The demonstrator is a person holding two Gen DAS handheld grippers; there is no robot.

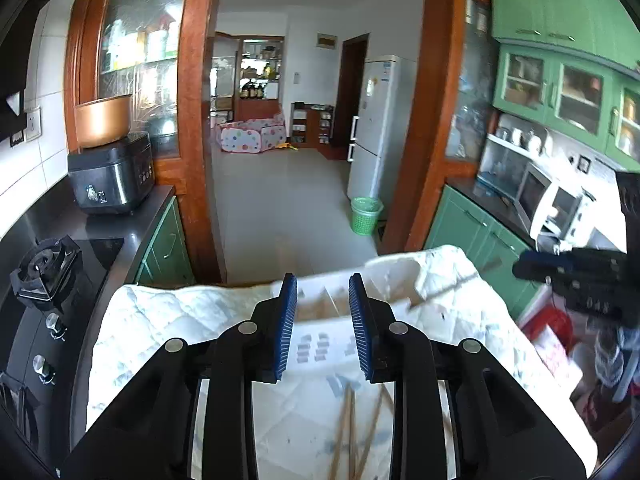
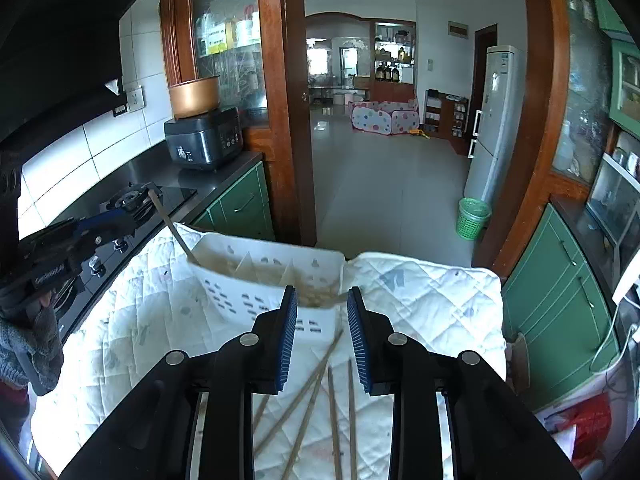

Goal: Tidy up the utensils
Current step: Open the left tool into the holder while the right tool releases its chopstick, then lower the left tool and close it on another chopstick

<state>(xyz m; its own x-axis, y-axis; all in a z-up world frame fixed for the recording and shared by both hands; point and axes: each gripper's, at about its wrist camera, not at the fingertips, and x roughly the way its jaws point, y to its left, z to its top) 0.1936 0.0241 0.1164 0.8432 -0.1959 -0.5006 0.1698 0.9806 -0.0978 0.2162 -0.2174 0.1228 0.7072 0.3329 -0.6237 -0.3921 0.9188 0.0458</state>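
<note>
A white slotted utensil basket with dividers lies on a white quilted cloth; it holds several wooden chopsticks. One chopstick leans out of its left corner. Several loose wooden chopsticks lie on the cloth in front of it, under my right gripper, which is open and empty above them. In the left wrist view my left gripper is open and empty over the basket, with loose chopsticks below it. The other gripper shows at the right edge and at the left.
A gas stove and a black rice cooker with a copper pot stand on the dark counter at left. Green cabinets and a microwave are at right. A doorway leads past a green bin and a fridge.
</note>
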